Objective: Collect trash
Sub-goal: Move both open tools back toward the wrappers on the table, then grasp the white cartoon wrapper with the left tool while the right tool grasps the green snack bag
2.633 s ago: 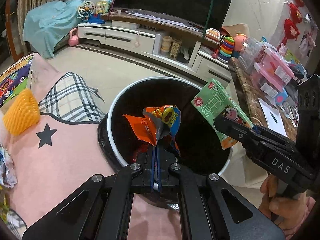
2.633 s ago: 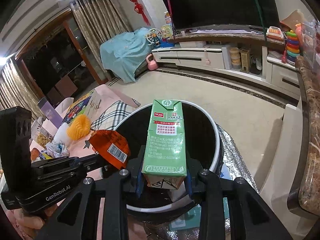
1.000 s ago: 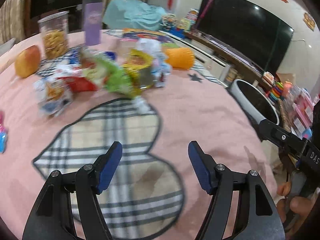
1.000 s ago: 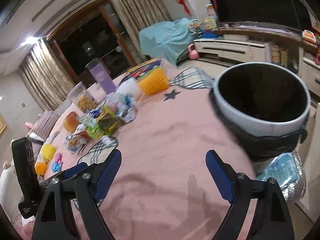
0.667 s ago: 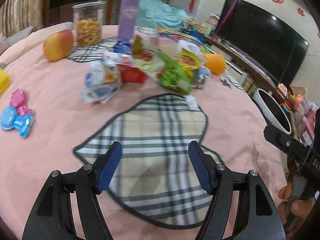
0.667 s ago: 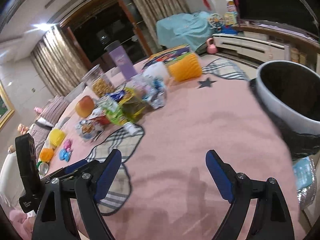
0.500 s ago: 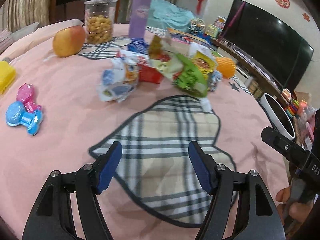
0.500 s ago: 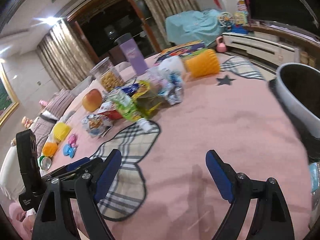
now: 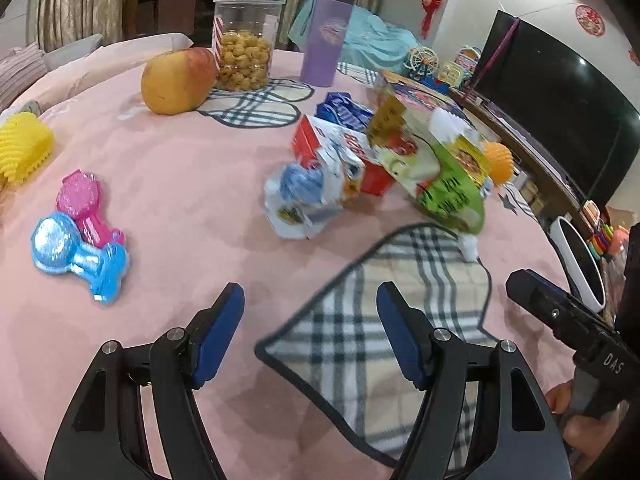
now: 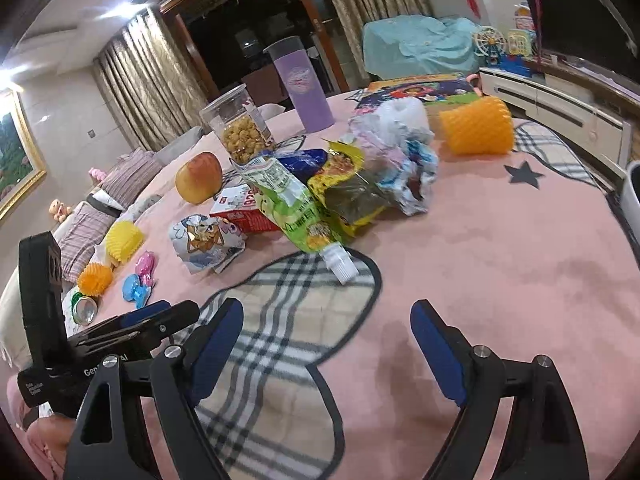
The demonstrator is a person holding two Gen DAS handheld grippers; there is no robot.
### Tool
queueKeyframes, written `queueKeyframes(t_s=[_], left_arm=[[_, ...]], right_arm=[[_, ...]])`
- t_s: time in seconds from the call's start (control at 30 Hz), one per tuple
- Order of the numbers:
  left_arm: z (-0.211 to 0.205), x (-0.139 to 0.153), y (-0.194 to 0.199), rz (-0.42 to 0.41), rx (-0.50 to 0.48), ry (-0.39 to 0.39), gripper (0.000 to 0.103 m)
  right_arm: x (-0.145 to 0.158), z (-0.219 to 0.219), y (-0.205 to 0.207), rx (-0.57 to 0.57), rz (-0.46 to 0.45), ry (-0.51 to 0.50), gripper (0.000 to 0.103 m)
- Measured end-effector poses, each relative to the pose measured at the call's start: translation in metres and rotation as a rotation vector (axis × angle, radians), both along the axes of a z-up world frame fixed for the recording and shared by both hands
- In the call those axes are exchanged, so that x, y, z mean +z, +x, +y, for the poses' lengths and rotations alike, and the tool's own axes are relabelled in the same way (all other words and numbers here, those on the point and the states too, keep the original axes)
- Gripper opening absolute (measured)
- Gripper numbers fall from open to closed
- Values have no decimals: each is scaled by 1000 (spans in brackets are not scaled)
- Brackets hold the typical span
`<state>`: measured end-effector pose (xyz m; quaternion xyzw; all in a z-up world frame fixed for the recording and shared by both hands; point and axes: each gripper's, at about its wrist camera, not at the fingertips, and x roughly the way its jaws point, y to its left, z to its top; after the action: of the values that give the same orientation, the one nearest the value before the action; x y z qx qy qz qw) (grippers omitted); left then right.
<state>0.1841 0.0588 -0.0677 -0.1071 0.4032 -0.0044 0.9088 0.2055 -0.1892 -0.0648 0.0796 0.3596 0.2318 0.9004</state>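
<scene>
Left wrist view shows the left gripper (image 9: 310, 304) with its blue pads spread wide and nothing between them, above the pink cloth of the desk (image 9: 180, 184) and a checked patch (image 9: 400, 300). Ahead lies the trash heap: a crumpled white and blue wrapper (image 9: 304, 204), a red carton (image 9: 320, 148) behind it, and a green pouch (image 9: 448, 188) to the right, all touching or overlapping. Off to the left, well apart from the heap, sit a pink and blue plastic toy (image 9: 80, 236) and a yellow ribbed foam sleeve (image 9: 22, 148). Farther back stand an apple (image 9: 178, 80), a clear snack jar (image 9: 246, 44) and a purple cup (image 9: 326, 42). At the right edge the white bin (image 9: 578, 264) peeks past the desk.

From the right wrist view, the right gripper (image 10: 326, 322) is also wide and empty, over the checked patch. The left gripper shows at lower left. An orange foam sleeve (image 10: 476, 126) lies beyond the heap, near a crumpled plastic bag (image 10: 400, 152).
</scene>
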Motion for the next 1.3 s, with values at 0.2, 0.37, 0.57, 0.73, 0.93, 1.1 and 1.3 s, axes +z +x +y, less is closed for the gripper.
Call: queueKeyframes(t_s=[0.2,0.37,0.57,0.73,0.93,1.1,1.3], left_arm=[[7,2,19,3,3,8,70],[9,8,34,-13,6,25,75],[4,2,54,3,-22,48,75],[-1,-2,56,13,-60,46,40],[-6,3,47,-20,-77,45,19],[-25,4,24,-22,-138,2,19],[-68,0,-9,3,-268,-52,19]], right_arm=[[-6,14,23,19,26,-49,71],[-9,25,40,33,41,-80,60],[-12,33,50,60,60,-105,21],[-9,18,31,66,64,-73,20],[0,-27,-18,33,68,-29,19],[-5,-74,-54,-41,94,-21,18],[-16,-91,-54,-77,137,7,27]])
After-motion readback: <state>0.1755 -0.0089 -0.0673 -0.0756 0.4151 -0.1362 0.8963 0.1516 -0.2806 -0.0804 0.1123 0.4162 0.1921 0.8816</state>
